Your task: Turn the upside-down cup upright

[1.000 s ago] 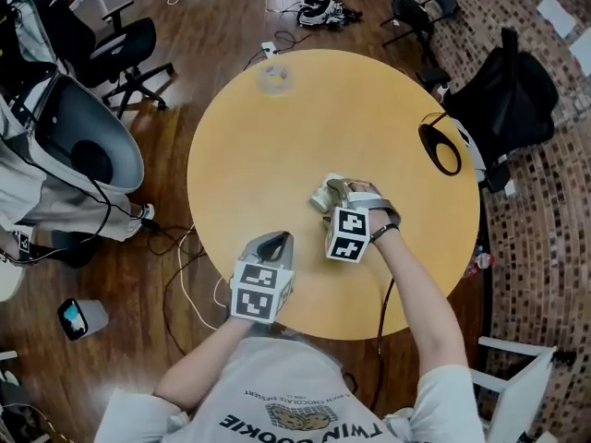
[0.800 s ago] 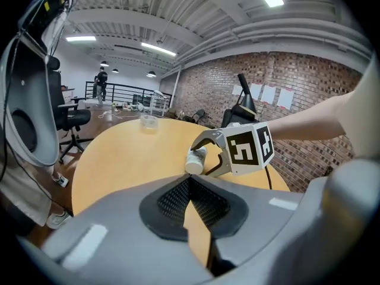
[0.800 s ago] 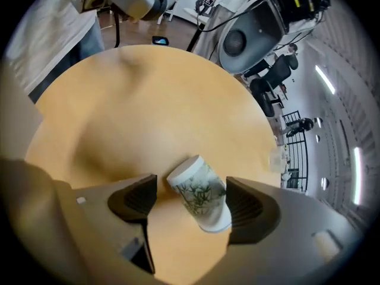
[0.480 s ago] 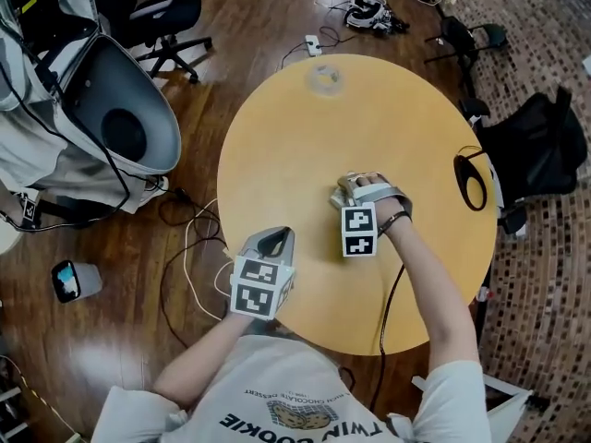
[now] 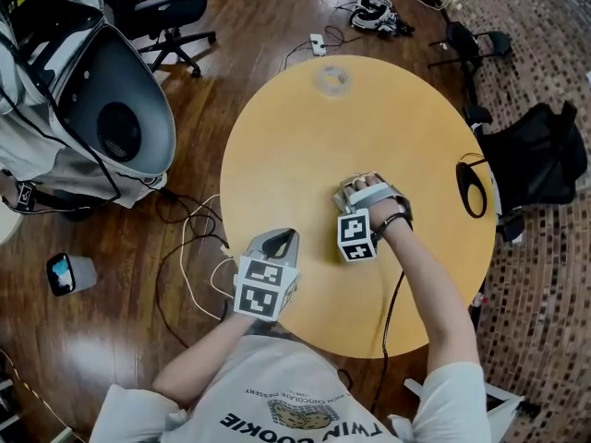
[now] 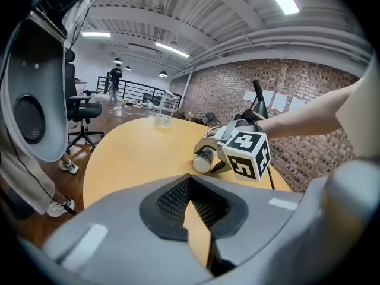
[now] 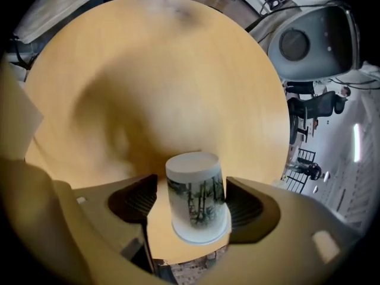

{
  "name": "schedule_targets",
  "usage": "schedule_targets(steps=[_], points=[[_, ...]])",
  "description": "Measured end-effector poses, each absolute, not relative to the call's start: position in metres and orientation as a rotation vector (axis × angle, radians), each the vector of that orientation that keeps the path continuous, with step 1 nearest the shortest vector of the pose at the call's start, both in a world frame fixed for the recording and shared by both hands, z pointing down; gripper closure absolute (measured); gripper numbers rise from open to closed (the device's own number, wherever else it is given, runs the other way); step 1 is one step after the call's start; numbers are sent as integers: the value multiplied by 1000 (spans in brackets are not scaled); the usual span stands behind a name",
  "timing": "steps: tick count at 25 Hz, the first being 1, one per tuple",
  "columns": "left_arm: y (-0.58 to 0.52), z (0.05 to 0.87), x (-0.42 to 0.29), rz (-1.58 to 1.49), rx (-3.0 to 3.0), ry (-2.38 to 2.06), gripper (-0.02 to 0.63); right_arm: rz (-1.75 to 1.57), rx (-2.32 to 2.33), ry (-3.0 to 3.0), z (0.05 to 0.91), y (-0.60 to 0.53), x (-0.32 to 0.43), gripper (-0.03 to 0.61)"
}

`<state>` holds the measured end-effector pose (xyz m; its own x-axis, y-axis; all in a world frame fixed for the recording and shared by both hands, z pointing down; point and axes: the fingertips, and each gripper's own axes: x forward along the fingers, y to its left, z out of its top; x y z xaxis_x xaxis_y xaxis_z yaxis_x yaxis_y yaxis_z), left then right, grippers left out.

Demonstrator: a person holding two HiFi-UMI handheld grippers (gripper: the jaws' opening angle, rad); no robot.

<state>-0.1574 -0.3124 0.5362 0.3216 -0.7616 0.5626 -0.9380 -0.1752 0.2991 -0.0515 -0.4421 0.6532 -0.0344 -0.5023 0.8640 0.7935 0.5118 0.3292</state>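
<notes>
A white paper cup (image 7: 196, 183) printed with dark trees sits between the jaws of my right gripper (image 7: 195, 202), which is shut on its sides. Its closed base points away from the camera and its rim faces back. The left gripper view shows this cup (image 6: 203, 160) tipped on its side in the right gripper (image 6: 221, 149), just over the round yellow table (image 5: 305, 137). From the head view the cup is hidden under the right gripper (image 5: 355, 192). My left gripper (image 5: 277, 238) hovers at the table's near left edge, shut and holding nothing (image 6: 199, 203).
A clear plastic cup (image 5: 331, 79) stands at the table's far edge. A black loop (image 5: 472, 188) lies at the right rim. A grey pod chair (image 5: 120, 118) and office chairs stand to the left, cables trail on the wooden floor, and a black bag (image 5: 545, 164) is at the right.
My right gripper has turned at the wrist with the cup, so the cup no longer shows beside it in the head view. The left gripper stays where it was.
</notes>
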Motion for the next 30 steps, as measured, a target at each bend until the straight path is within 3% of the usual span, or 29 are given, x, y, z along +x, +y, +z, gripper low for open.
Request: schedule_targets(steps=[3, 13, 30], points=[[-313, 538, -161, 387, 1988, -1493, 611, -1006, -268, -1250, 655, -446, -50, 276], [-304, 540, -139, 411, 2038, -1454, 611, -710, 83, -1627, 636, -418, -46, 278], [-288, 516, -12, 510, 2277, -1213, 611, 188, 1032, -2268, 577, -338, 47, 278]])
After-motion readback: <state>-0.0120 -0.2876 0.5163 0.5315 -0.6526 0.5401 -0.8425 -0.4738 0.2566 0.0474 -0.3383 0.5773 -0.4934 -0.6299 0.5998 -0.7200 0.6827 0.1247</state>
